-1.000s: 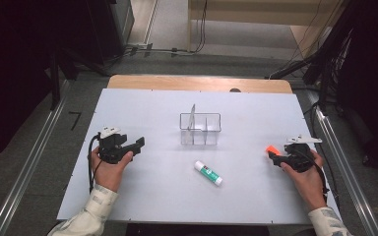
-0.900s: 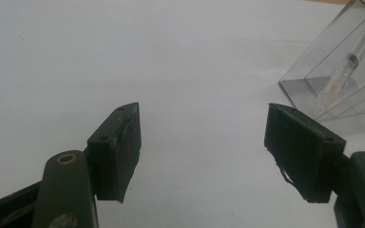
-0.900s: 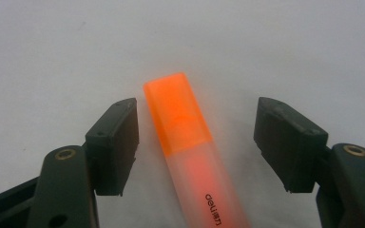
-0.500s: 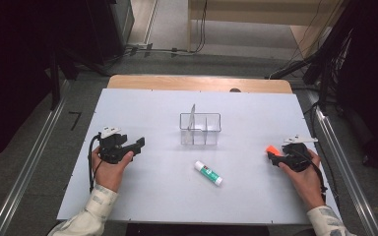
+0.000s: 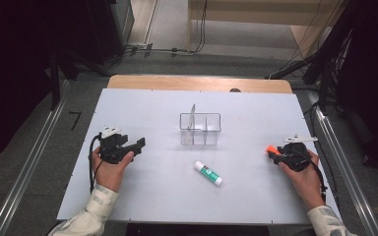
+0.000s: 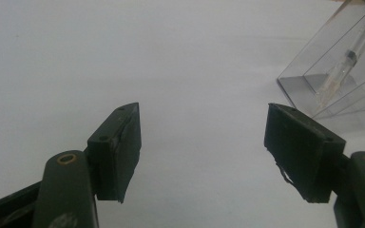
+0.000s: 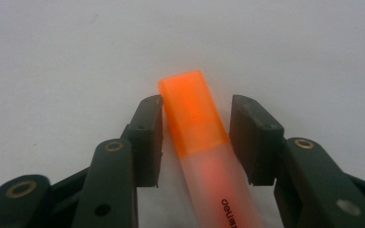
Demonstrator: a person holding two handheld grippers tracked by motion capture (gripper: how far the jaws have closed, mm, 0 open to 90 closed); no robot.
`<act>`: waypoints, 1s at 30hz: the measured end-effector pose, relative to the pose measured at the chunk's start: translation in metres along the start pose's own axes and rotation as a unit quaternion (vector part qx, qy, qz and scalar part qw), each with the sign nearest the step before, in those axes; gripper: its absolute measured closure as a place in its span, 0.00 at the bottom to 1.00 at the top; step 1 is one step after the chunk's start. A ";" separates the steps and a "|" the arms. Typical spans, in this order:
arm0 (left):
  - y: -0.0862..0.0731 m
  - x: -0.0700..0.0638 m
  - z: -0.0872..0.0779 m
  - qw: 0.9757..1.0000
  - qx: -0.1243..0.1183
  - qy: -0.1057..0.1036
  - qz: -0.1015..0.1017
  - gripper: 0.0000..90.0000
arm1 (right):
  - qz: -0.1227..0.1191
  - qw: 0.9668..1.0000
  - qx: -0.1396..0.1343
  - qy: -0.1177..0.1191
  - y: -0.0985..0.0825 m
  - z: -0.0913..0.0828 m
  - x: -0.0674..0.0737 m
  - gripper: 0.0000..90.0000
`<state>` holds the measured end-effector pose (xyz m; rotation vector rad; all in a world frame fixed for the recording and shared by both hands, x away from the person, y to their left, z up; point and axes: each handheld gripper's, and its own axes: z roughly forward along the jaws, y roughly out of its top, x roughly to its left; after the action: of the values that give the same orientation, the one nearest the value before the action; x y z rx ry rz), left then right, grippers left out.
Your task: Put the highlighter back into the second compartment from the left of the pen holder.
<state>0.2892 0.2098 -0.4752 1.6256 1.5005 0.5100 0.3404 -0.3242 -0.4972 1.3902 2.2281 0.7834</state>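
An orange highlighter (image 7: 195, 114) with a frosted barrel lies on the white table between the jaws of my right gripper (image 7: 197, 99). The jaws have just been closing around its cap. One pad is at the cap's side and a narrow gap remains at the other. In the high view this right gripper (image 5: 271, 153) is at the table's right with the highlighter (image 5: 270, 148) poking out. My left gripper (image 5: 140, 142) rests at the left, wide open and empty. Its jaws (image 6: 202, 142) frame bare table.
A clear divided organizer (image 5: 200, 129) stands mid-table; in the left gripper view the organizer (image 6: 332, 71) holds a clear pen. A white and green glue stick (image 5: 208, 173) lies in front of it. The white table top (image 5: 142, 103) ends at a wooden strip at the back.
Both hands stay in place. The right gripper's jaws look slightly narrower around the highlighter's orange tip; the high view is too small to show more.
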 end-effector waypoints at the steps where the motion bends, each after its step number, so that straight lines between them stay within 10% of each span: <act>1: 0.000 0.000 0.000 1.000 0.000 0.000 0.000 0.32 | 0.000 1.000 0.000 0.001 0.000 0.000 0.000 0.62; 30: 0.001 0.000 -0.001 1.000 -0.001 -0.002 -0.001 0.32 | -0.004 1.000 0.008 -0.002 0.002 -0.002 0.000 0.72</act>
<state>0.2885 0.2105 -0.4740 1.6221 1.4977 0.5078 0.3401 -0.3243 -0.4945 1.3873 2.2403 0.7626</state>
